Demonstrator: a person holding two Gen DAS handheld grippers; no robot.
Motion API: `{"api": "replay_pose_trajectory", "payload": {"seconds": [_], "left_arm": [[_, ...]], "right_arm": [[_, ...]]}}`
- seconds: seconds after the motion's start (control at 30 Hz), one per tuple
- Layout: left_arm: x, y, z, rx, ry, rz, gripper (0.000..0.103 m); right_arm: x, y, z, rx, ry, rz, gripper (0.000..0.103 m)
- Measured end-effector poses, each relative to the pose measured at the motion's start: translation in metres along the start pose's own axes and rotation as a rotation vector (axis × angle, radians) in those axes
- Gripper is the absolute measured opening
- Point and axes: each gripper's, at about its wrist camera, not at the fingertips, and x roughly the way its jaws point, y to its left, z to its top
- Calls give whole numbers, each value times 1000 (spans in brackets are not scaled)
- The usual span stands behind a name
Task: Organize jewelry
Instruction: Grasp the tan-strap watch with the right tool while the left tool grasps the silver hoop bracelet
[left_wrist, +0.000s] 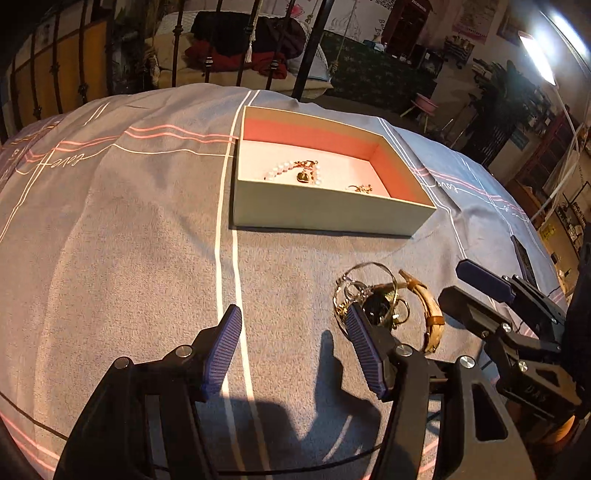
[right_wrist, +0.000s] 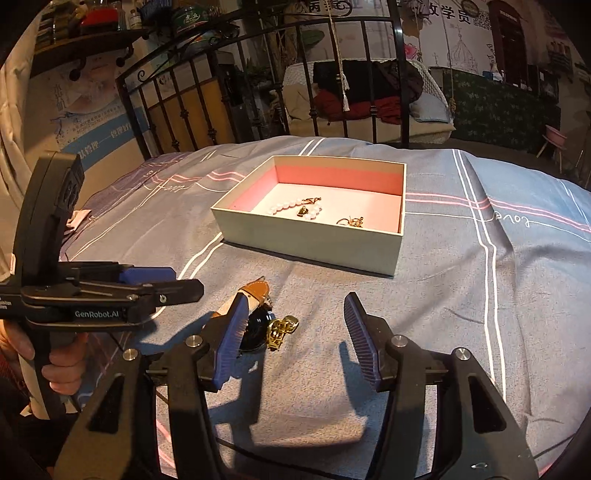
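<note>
Both grippers stand spread and empty: left gripper (left_wrist: 295, 347), right gripper (right_wrist: 295, 332). Loose jewellery pile (left_wrist: 384, 302) lies on the bedspread (left_wrist: 129, 240) just beside the left gripper's right pad and at the right gripper's left pad; neither is clearly nearer. Pile: wire bangles, gold charm (right_wrist: 281, 328), tan leather-strapped watch (left_wrist: 430, 314). Beyond it, the pink-lined cardboard box (left_wrist: 332, 210) holds a pearl strand (left_wrist: 295, 171)
</note>
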Motion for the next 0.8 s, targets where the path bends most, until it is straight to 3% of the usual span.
{"api": "replay_pose_trajectory", "payload": {"seconds": [0.27,0.4,0.63,0.8], "left_arm": [[11,-29,-5,121,20,-24,58],[22,-34,1,147,25,22,58],[23,-1,21,45,-28,138,58],[26,19,23,-16,-18,157,58]], "right_arm": [[-8,1,0,-8,-6,-9,55],[-7,-4,1,3,-1,-18,55],[-1,3,3,-11,16,0,56],[4,17,6,-27,18,50,56]]}}
